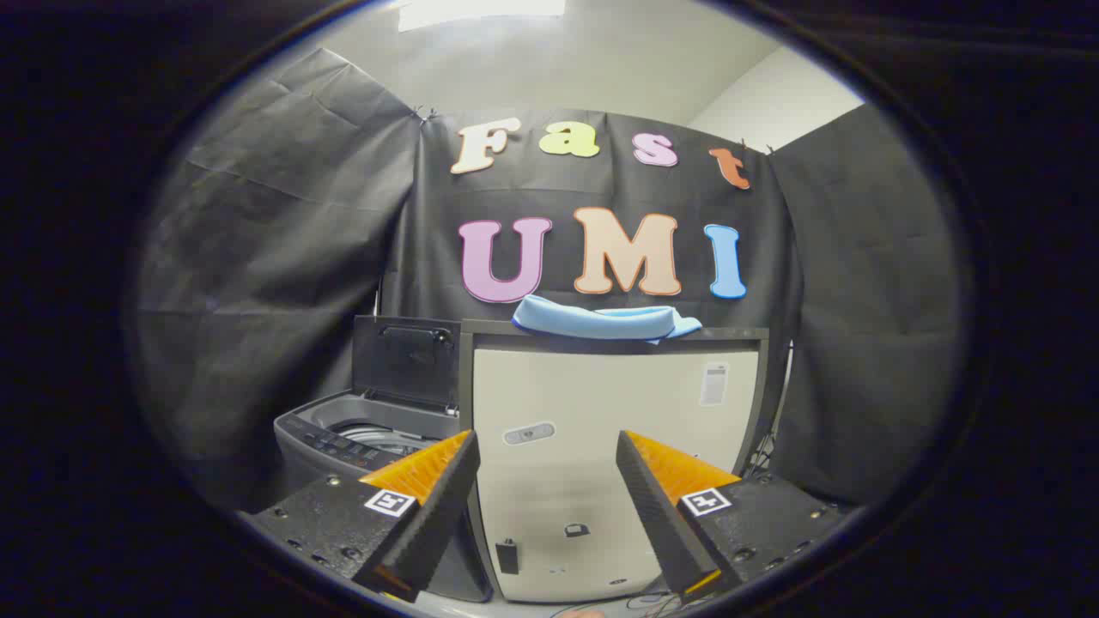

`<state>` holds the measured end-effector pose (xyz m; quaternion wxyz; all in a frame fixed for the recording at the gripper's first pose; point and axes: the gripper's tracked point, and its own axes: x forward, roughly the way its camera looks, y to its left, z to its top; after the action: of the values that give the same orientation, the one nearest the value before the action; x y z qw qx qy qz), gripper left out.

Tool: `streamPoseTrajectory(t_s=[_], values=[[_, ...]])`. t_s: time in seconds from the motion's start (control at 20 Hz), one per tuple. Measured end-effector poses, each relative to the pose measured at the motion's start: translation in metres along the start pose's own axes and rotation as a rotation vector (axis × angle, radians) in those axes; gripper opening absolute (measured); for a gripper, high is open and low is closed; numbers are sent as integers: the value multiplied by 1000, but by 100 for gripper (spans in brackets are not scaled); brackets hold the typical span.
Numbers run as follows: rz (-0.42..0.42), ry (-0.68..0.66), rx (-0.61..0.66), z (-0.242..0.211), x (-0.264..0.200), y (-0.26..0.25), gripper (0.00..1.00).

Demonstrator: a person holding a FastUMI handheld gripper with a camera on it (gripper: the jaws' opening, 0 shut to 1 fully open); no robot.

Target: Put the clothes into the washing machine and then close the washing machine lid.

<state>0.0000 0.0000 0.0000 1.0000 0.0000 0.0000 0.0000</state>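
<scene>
A folded light-blue cloth (605, 320) lies on top of a tall white cabinet (601, 412), well beyond and above my fingers. To the cabinet's left stands a small grey top-loading washing machine (356, 438) with its dark lid (406, 356) raised upright at the back and the metal drum showing. My gripper (547, 455) is open, its two orange-and-black fingers spread wide with nothing between them, aimed at the cabinet's front. The left finger (429, 489) overlaps the washer's front right corner.
Black cloth walls close in the booth behind and on both sides. Cables (760, 459) hang at the cabinet's right side and a few wires lie on the floor near its base.
</scene>
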Motion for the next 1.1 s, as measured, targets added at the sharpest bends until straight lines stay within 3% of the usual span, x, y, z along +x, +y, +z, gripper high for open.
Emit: streamPoseTrajectory(t_s=[0.4,1.1], values=[[-60,-8,-19,3,1,-16,97],[2,-10,-2,37,-12,10,96]])
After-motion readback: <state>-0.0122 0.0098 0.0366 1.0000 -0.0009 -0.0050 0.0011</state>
